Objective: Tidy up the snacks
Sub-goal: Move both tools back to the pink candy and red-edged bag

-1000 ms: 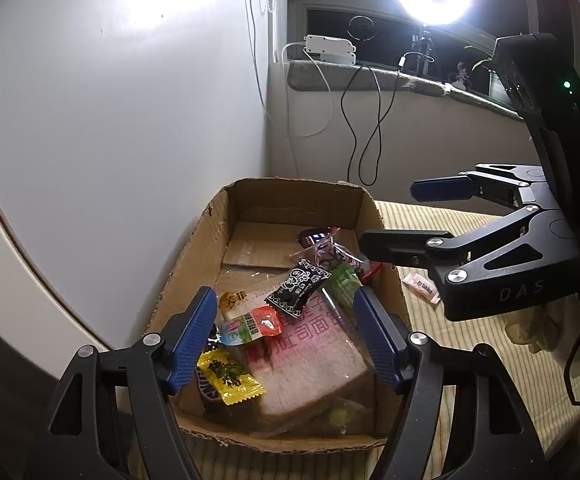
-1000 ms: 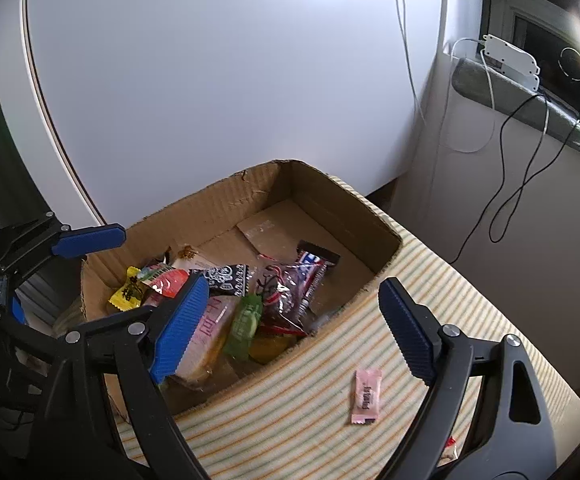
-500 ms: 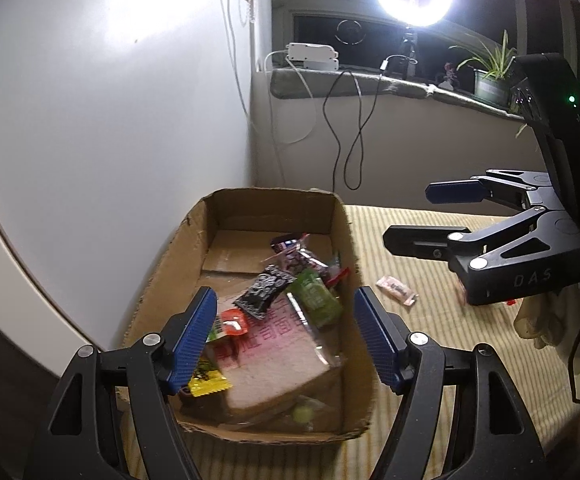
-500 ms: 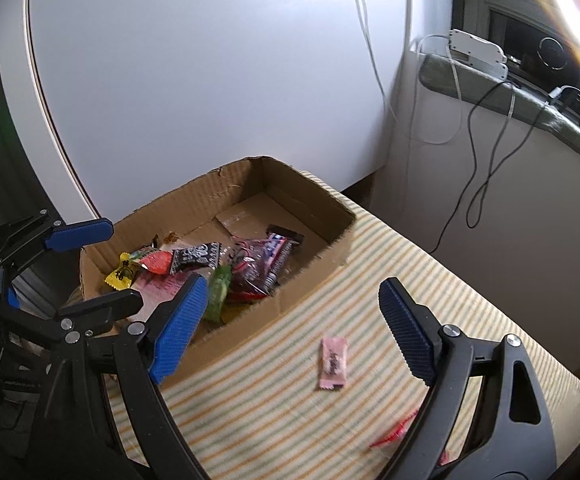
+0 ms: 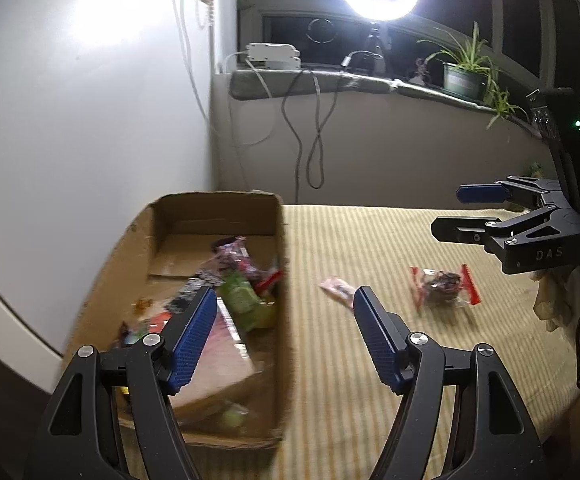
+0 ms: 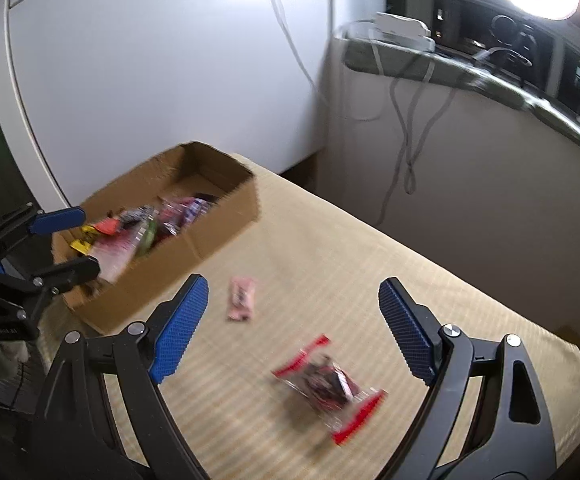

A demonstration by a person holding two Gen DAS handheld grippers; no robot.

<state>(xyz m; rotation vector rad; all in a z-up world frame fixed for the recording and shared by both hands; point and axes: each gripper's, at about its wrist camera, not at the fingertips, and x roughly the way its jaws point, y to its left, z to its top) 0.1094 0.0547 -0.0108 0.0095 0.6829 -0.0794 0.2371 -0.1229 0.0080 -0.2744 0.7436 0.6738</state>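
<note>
Two snacks lie loose on the striped mat, both outside the box (image 6: 194,240), which already holds a heap of wrappers.

The red pack (image 6: 328,386) is the farther from the box. It sits low in the right wrist view, between the spread fingers of the right gripper (image 6: 294,328), which holds nothing. Its long axis runs diagonally across that gap, red ends pointing toward either finger.

The pink sachet (image 6: 242,298) lies between the box and the red pack, nearer the box.

The left gripper (image 5: 282,336) is also spread and empty, beside the box's near wall; the sachet sits just off its right finger.

Judgement: the right gripper is nearer the red pack and will likely need a wrist turn to close across its short side.
</note>
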